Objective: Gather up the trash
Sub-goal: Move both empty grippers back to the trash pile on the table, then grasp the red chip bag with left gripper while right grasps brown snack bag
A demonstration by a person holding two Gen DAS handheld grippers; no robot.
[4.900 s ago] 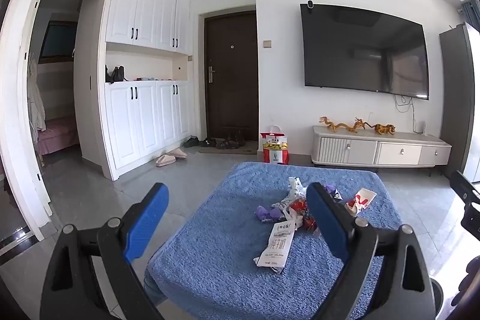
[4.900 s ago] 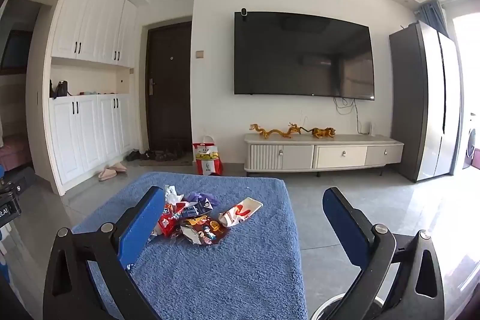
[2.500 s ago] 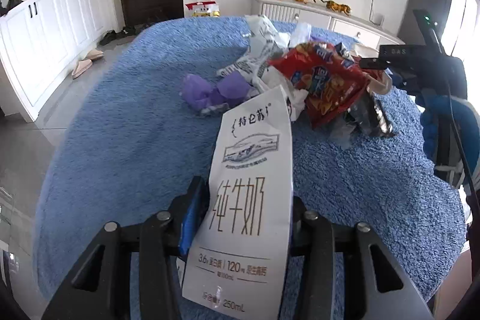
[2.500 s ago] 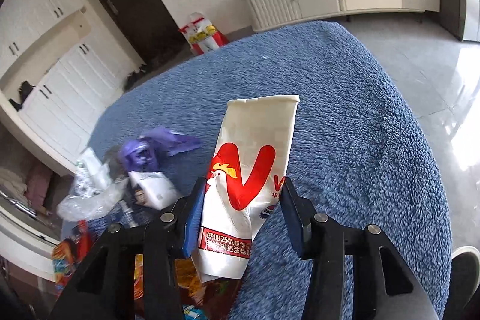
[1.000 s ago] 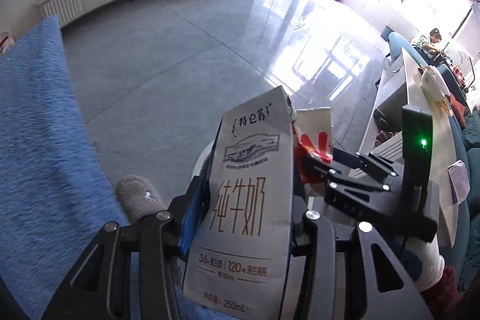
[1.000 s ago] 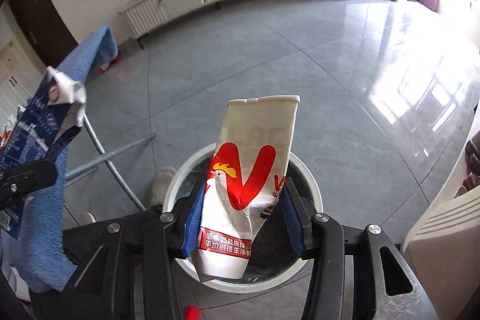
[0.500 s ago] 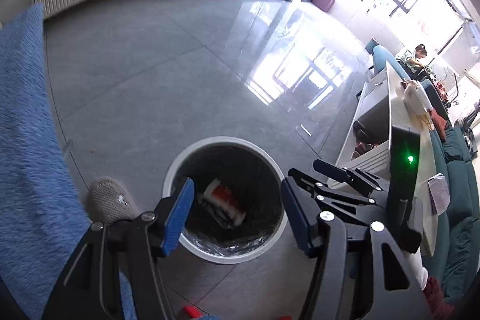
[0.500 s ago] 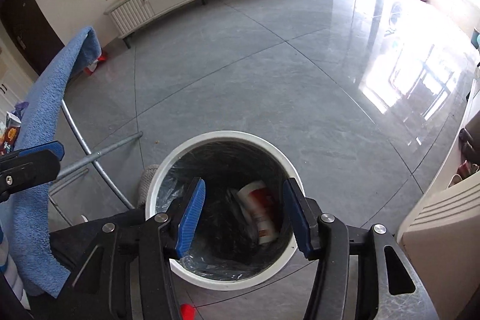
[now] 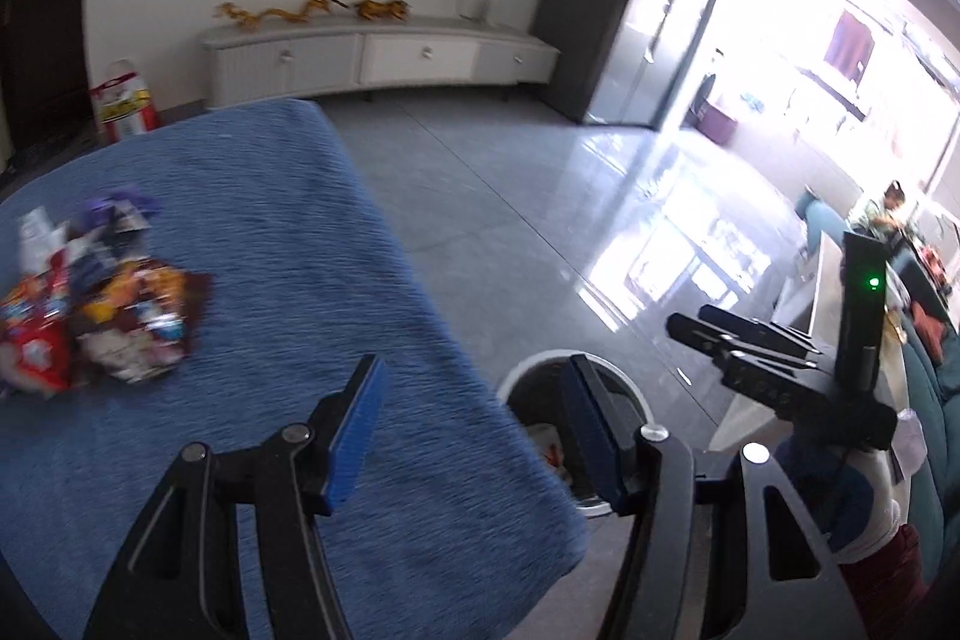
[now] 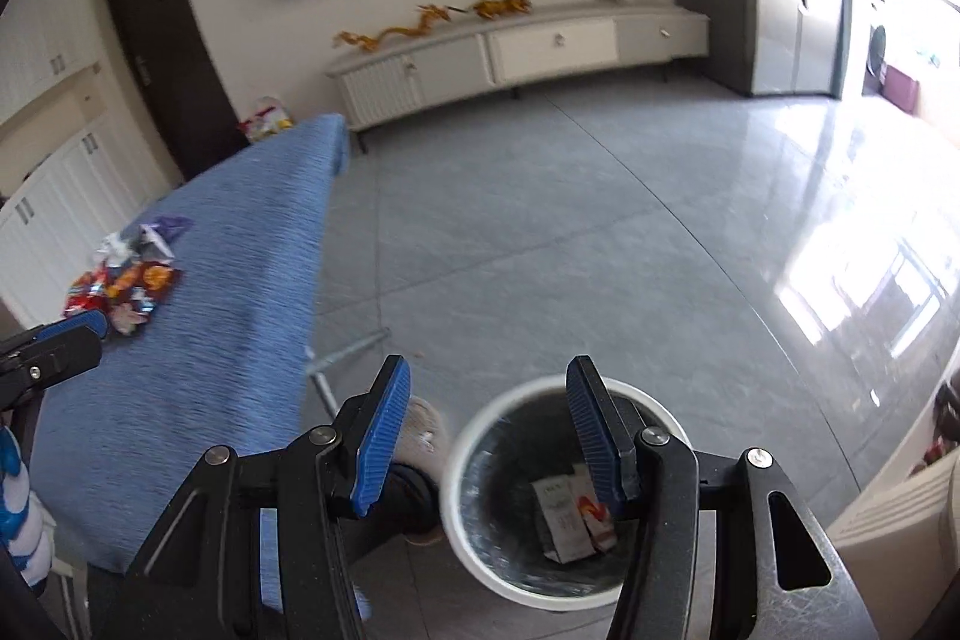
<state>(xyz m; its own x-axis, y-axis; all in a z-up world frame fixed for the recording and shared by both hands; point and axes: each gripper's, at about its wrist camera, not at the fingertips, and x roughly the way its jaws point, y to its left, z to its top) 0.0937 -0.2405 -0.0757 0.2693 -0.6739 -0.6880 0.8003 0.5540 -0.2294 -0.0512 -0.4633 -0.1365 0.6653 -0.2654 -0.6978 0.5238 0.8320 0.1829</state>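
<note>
My left gripper (image 9: 474,430) is open and holds nothing; it hangs over the near right corner of the blue towel-covered table (image 9: 252,244). A heap of crumpled wrappers (image 9: 90,316) lies on the table's left side, also seen from the right wrist as the wrapper heap (image 10: 120,286). My right gripper (image 10: 489,430) is open and empty above the white-rimmed bin (image 10: 465,514) on the floor. In the bin lie a milk carton (image 10: 558,520) and a red-and-white packet (image 10: 591,514). The bin (image 9: 534,376) shows past the table's corner, with the right gripper (image 9: 690,319) to its right. The left gripper (image 10: 54,346) shows at the left edge.
A metal table leg (image 10: 348,352) and a foot in a grey slipper (image 10: 420,436) are just left of the bin. A white TV cabinet (image 10: 528,52) stands along the far wall. Grey tiled floor (image 10: 570,244) stretches between. A pale cabinet (image 10: 900,508) is at the right.
Both grippers opened and let the milk carton and the red-and-white packet fall into the bin. Both then rose, and the left one swung back over the table.
</note>
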